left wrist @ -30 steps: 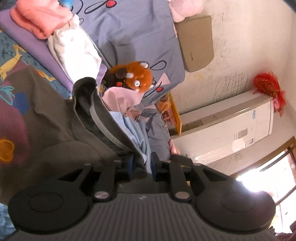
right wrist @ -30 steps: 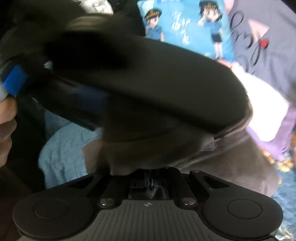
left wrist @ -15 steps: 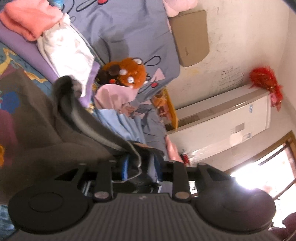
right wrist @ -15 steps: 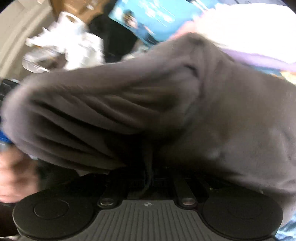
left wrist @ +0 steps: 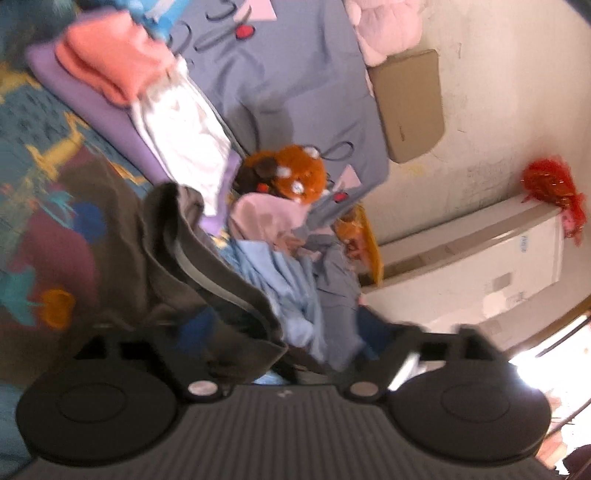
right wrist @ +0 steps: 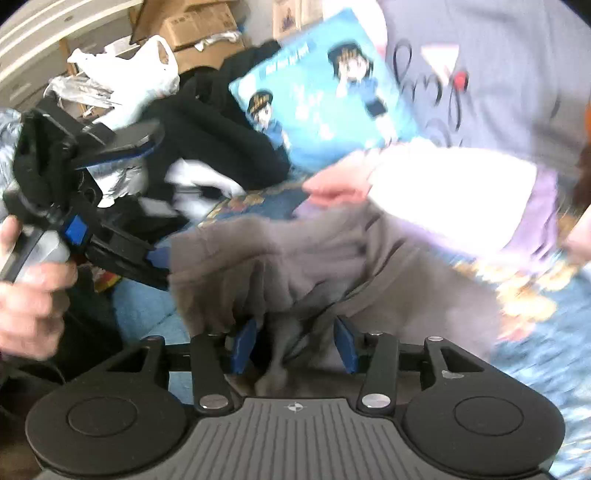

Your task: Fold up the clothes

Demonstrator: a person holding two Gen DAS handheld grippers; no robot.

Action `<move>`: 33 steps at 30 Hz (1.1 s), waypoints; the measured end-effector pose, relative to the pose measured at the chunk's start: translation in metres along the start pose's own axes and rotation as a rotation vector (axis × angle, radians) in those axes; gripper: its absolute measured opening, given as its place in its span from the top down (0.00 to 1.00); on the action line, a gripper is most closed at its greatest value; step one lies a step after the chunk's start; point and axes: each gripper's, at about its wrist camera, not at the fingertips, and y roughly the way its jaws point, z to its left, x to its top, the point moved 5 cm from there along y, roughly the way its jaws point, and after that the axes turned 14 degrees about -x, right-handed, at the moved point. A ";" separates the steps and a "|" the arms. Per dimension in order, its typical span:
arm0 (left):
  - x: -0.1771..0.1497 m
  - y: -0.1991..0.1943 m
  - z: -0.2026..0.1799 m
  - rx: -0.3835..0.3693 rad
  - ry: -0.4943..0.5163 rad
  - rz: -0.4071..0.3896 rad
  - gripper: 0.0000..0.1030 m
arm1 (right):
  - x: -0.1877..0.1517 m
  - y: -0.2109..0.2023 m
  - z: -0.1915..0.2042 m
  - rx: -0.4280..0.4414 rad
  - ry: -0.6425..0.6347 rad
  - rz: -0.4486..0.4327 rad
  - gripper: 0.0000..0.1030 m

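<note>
A grey-brown garment (left wrist: 122, 258) lies on the patterned bedspread (left wrist: 33, 133), its folded edge draped over the left finger of my left gripper (left wrist: 284, 332). That gripper's jaws are opening and stand wide, not pressing the cloth. In the right wrist view the same garment (right wrist: 332, 251) bunches between the blue pads (right wrist: 242, 345) of my right gripper (right wrist: 293, 343), whose jaws are opening with a gap to the cloth on each side. A hand (right wrist: 29, 295) holds the left gripper (right wrist: 159, 199) at the garment's left edge.
A stack of coral, white and purple folded clothes (left wrist: 173, 122) lies behind the garment. Beyond it sit an orange plush toy (left wrist: 291, 177) and a heap of blue and pink clothes (left wrist: 280, 266). A blue cartoon cushion (right wrist: 325, 96), black clothing (right wrist: 221, 133) and boxes (right wrist: 192, 26) lie at the far side.
Both grippers were shut on the grey garment and have opened. The lifted cloth has dropped from the right wrist camera onto the bed, and the left gripper now shows in that view.
</note>
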 end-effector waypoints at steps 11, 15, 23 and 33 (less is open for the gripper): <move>0.063 0.002 0.036 0.192 -0.080 0.065 0.01 | 0.003 -0.035 -0.059 -0.143 0.120 -0.099 0.49; 0.076 0.045 0.058 0.243 -0.107 0.172 0.01 | -0.002 -0.037 -0.061 -0.166 0.117 -0.097 0.49; 0.088 0.109 0.085 0.381 -0.087 0.312 0.16 | -0.004 -0.047 -0.081 -0.197 0.220 -0.110 0.49; 0.073 0.122 0.085 0.443 -0.039 0.362 0.88 | 0.016 0.019 -0.045 -0.222 -0.340 -0.036 0.47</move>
